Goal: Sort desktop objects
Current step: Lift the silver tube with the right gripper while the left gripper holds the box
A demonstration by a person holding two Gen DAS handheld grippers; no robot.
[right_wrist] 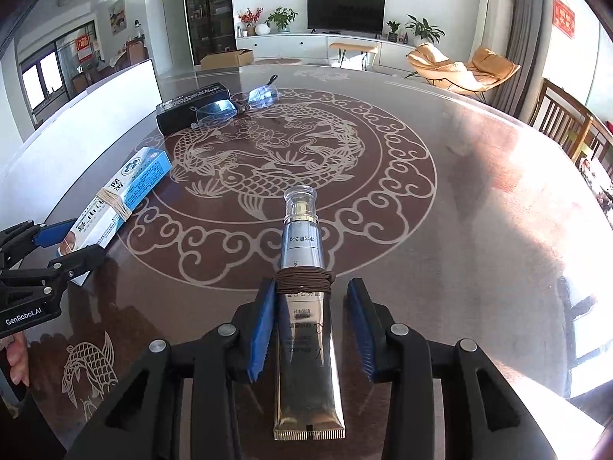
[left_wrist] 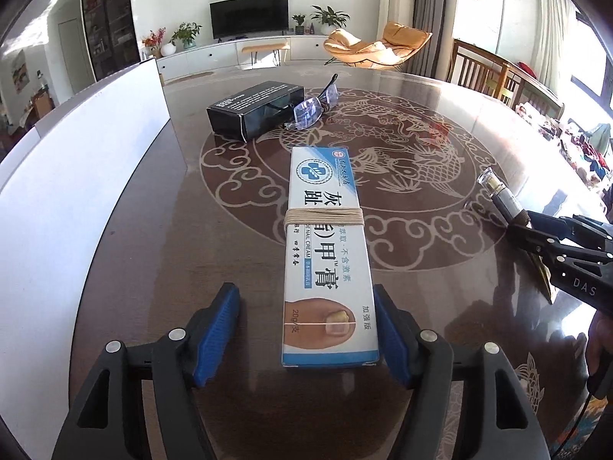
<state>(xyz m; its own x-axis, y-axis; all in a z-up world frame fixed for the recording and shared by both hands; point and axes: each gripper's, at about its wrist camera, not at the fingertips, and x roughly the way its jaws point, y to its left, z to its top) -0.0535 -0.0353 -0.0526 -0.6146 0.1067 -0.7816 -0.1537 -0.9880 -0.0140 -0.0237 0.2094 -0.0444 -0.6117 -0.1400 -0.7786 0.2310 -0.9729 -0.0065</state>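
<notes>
While the cream box [left_wrist: 328,253] lies flat on the bench [left_wrist: 440,280] between the spread jaws of the left gripper [left_wrist: 306,331], no grip on it is made: a clear gap is seen at the left pad, and the right pad is just beside the box edge, contact not certain. The box is bound with pale string at mid-length. The right gripper [right_wrist: 312,329] is set around a silver tube [right_wrist: 304,306] wrapped with brown cord; its left pad lies against the tube, the right pad stands apart with a gap, so the tube is judged not clamped, and whether it is lifted or resting on the bench cannot be told.

The step in hand is judged as pick or release of these two items, sorting not finished. A black box [left_wrist: 256,109] and a pair of glasses [left_wrist: 312,106] leaning on it are left further back, near a white board [left_wrist: 84,176]. For the next move, a firm closing across the narrow sides of each item would be called for, or a clean withdrawal.

The box label is shown only in the left wrist view; the tube's crimped end and a person's fingers [right_wrist: 17,356] at the left handle only in the right wrist view.
</notes>
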